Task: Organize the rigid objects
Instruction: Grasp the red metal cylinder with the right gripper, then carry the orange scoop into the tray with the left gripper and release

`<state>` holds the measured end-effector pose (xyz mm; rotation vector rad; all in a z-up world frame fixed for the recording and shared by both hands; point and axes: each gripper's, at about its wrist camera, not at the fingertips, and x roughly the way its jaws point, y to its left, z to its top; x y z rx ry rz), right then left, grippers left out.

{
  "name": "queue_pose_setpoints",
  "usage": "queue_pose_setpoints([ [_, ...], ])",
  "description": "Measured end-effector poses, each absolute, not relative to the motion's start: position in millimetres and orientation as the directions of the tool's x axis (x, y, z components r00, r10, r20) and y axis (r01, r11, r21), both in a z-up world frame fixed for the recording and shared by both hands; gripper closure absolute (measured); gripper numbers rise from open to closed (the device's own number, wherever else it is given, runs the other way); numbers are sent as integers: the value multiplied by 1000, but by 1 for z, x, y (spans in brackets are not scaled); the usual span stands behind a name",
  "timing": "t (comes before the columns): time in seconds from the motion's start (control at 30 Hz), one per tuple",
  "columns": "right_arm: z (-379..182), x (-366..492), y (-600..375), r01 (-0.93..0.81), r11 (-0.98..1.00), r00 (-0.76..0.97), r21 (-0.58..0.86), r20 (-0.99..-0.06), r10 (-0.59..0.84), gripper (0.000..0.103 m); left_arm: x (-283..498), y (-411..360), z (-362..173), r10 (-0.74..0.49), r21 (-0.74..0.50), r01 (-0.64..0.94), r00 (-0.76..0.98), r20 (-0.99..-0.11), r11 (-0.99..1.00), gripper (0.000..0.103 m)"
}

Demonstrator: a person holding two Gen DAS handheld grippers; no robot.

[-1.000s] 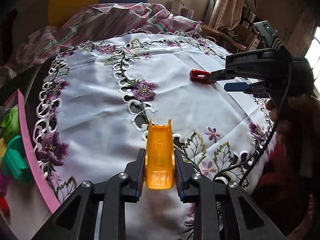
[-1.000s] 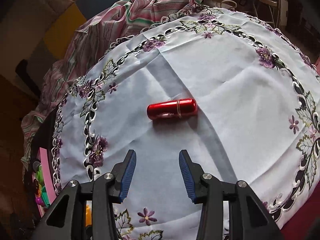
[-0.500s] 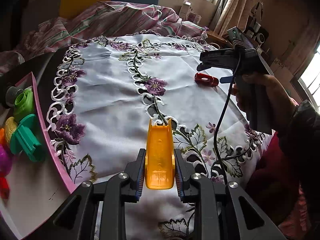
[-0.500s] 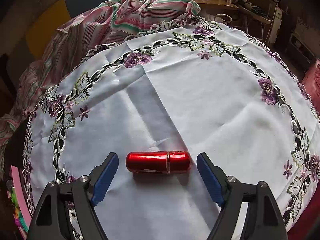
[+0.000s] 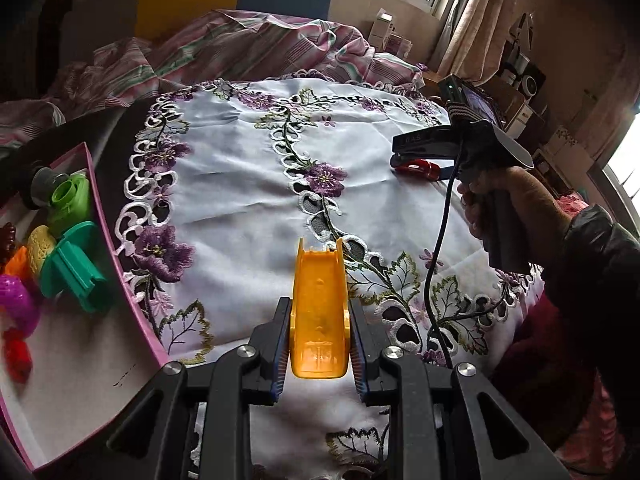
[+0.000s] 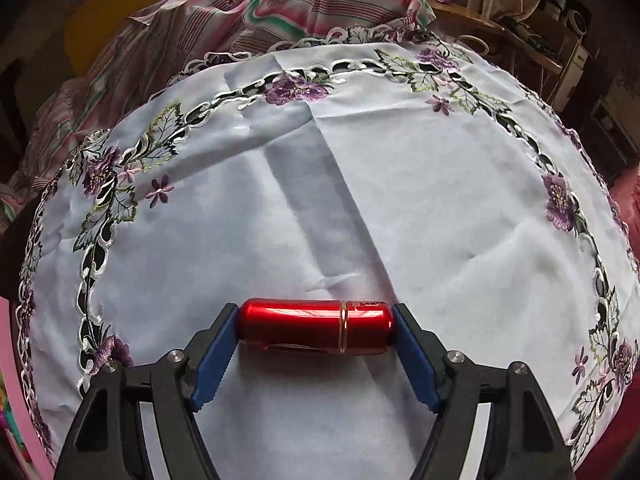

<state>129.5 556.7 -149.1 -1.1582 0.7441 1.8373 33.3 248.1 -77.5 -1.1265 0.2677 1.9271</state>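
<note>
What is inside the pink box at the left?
The pink box holds plastic toys: a teal piece, a green cup, a yellow ball, plus magenta, orange and red bits. Its left part is cut off by the frame.

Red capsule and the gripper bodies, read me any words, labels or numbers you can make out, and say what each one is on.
None can be read for certain.
Red capsule: pale engraving near its gold ring, too small to read.
Right gripper: pale lettering on its black side, too blurred to read.
Left gripper: no text visible.
</note>
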Motion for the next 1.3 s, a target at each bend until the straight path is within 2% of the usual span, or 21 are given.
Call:
queue_pose_setpoints([
  [0.27,-128,114,535,-821,-571,-294,8,-863,411,27,19,214,-62,549,-199,-701,-316,-774,-685,76],
  [0.47,-127,86,498,-680,-733,-402,15,-844,355,27,12,192,-57,522,-183,-657,-367,-770,-732,76],
  [0.63,-136,71,478,-599,-801,-409,-3,-858,309,27,10,181,-56,502,-173,-630,-391,-772,-757,76],
  [0.8,-148,66,471,-568,-823,-376,-18,-884,279,27,8,174,-55,488,-169,-609,-406,-773,-775,76],
  [1.03,-153,69,476,-581,-813,-381,40,-896,228,27,8,164,-55,479,-166,-595,-417,-773,-786,76],
  [1.3,-155,68,474,-582,-813,-366,21,-899,239,27,7,159,-56,472,-167,-584,-421,-774,-794,76],
])
